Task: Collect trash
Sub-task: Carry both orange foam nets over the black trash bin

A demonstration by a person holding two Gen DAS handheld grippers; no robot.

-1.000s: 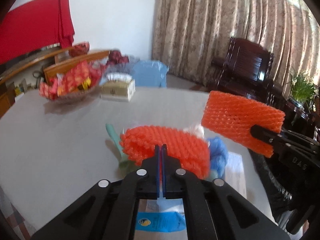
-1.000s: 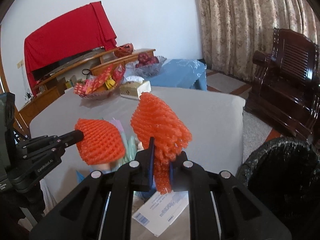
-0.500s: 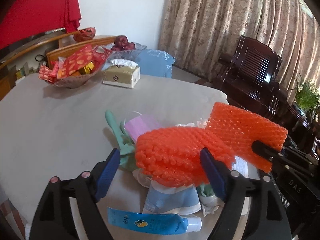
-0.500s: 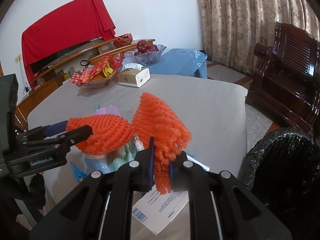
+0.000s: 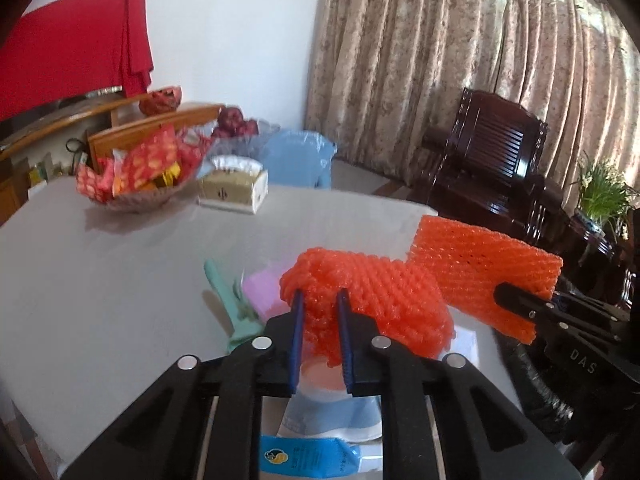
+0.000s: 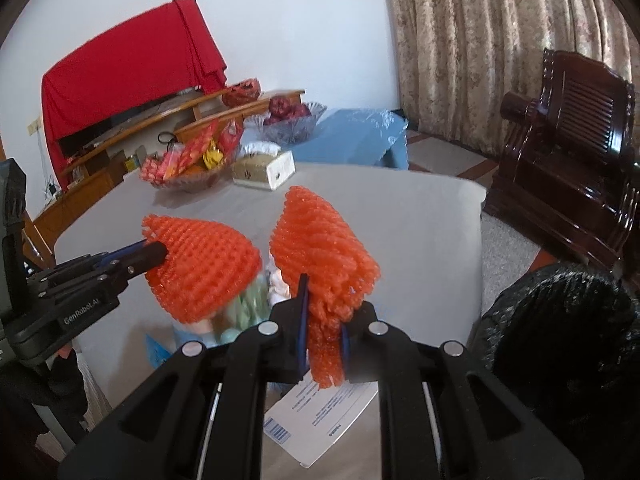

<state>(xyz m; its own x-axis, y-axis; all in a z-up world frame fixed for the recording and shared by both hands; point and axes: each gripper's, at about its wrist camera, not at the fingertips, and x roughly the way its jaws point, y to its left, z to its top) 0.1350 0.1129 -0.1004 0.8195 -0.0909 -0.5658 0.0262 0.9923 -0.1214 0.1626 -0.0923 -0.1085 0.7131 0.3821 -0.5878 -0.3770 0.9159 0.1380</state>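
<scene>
Foam netting fills both views: the left gripper [image 5: 320, 320] has its blue-lined fingers [image 5: 297, 332] pinching one orange foam net [image 5: 372, 304], held above the litter pile near the bench's [image 5: 120, 280] 5 o'clock edge. In the right wrist view, the right gripper [image 6: 323, 332] has its fingers pressed on a second orange net [image 6: 320, 248], which stands up toward 12 o'clock from the grip. Each gripper shows in the other's camera, at 3 o'clock in the left view and 9 o'clock in the right. Under the nets lie a pink mask [image 5: 260, 292], a green glove [image 5: 232, 304], a blue tube [image 5: 308, 458] and a printed paper slip [image 6: 320, 420]. A black-lined trash bin [image 6: 568, 344] sits at 3 o'clock off the bench's edge. At 11 o'clock are a snack bowl [image 5: 136, 172] and a tissue box [image 5: 236, 188].
</scene>
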